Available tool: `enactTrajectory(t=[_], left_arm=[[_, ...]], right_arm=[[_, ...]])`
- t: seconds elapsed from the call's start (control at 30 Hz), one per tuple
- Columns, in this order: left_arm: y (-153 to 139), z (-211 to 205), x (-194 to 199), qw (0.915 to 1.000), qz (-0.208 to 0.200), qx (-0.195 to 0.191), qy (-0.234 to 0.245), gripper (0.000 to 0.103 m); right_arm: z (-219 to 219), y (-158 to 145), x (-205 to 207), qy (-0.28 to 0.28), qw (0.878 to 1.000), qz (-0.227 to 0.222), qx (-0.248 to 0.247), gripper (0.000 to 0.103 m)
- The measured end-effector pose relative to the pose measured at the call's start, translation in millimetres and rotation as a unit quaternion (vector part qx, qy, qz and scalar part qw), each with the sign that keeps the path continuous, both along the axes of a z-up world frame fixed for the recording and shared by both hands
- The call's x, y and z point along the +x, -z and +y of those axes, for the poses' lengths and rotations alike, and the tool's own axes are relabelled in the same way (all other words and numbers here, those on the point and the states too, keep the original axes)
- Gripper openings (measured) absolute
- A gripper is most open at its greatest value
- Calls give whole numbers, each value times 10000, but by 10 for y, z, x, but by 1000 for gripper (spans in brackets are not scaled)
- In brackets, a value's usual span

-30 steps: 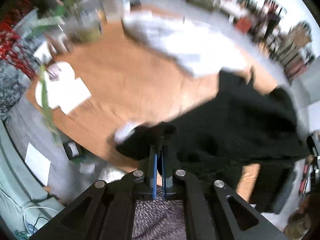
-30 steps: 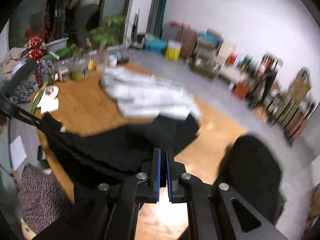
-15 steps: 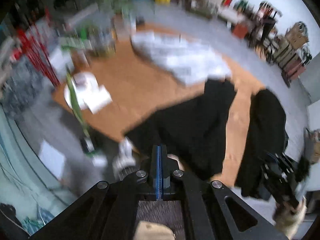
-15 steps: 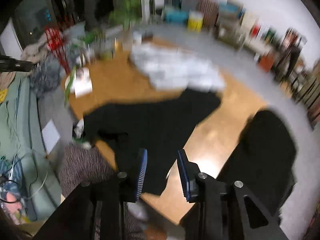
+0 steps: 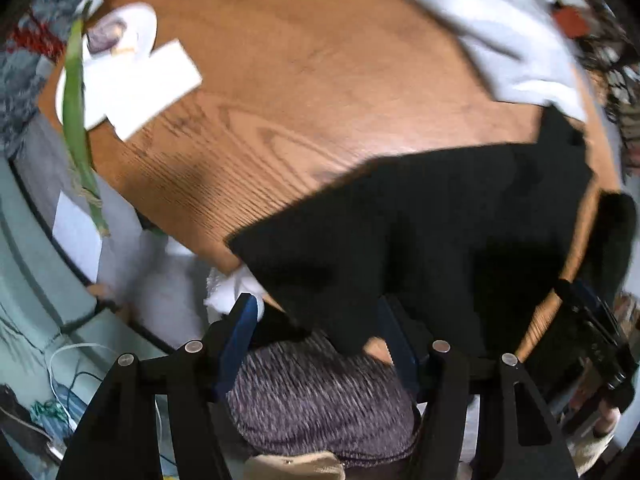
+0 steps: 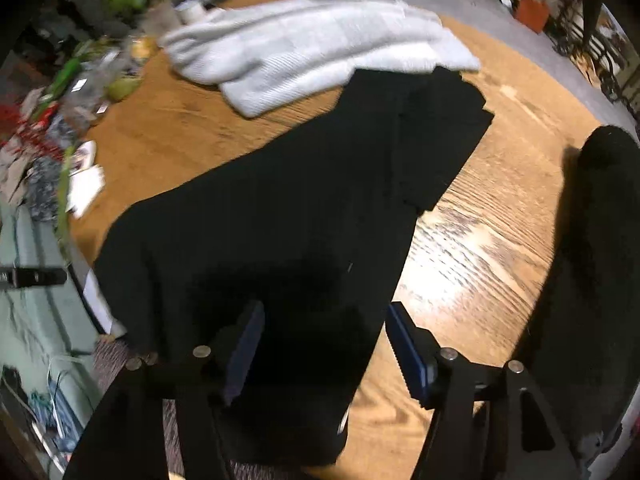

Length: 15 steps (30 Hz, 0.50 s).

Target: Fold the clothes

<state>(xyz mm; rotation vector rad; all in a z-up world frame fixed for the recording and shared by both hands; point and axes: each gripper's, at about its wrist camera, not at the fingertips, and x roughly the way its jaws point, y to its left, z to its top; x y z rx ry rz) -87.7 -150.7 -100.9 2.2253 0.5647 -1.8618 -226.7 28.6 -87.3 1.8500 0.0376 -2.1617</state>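
A black garment (image 6: 304, 200) lies spread flat across the round wooden table (image 6: 480, 240), its near end hanging over the front edge. In the left wrist view the same black garment (image 5: 420, 232) covers the table's right half. My left gripper (image 5: 316, 328) is open above the garment's near corner, holding nothing. My right gripper (image 6: 324, 328) is also open, its blue pads either side of the garment's near end without gripping it. A white knitted garment (image 6: 312, 44) lies bunched at the far side, touching the black one.
A white plate with papers (image 5: 132, 68) and a green leaf (image 5: 76, 92) sit at the table's left edge. Cluttered jars and plants (image 6: 100, 68) stand at the far left. A black chair back (image 6: 600, 240) stands at the right. A person's patterned lap (image 5: 320, 392) is below.
Both grippers were shut on the black garment a second ago; both have let go and opened wide. The garment now lies flat on the table, and both cameras have dropped closer to it.
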Motion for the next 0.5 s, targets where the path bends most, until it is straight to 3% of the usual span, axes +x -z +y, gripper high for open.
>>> enactTrajectory(t=[0.13,0.2,0.23,0.27,0.33,0.37,0.5], left_arm=[[477,-138,-69,9986,-332,313,-285,64],[593,-110,-62,9975,-337,552,-276,64],[651,-95,-59,9968,-338,668,-270,64],[621,-44,-57,9986,-207,489,-85,61],[561,57,-53,9995,56,129,286,7],[506,102,-54,9988,173,0,468,6],[73,140,-64,9963,694,-190,468,3]], right_arm=[[-76,252,-205,64,9999,-136,-20,66],[-113,379,-308,97,9997,-204,-30,50],[-132,442,-359,113,9996,-239,-35,31],[-151,505,-410,129,9995,-273,-40,16],[-186,576,-485,152,9995,-275,-49,9],[-199,498,-466,146,9998,-140,-49,8],[-138,-132,-440,310,9964,790,-94,8]])
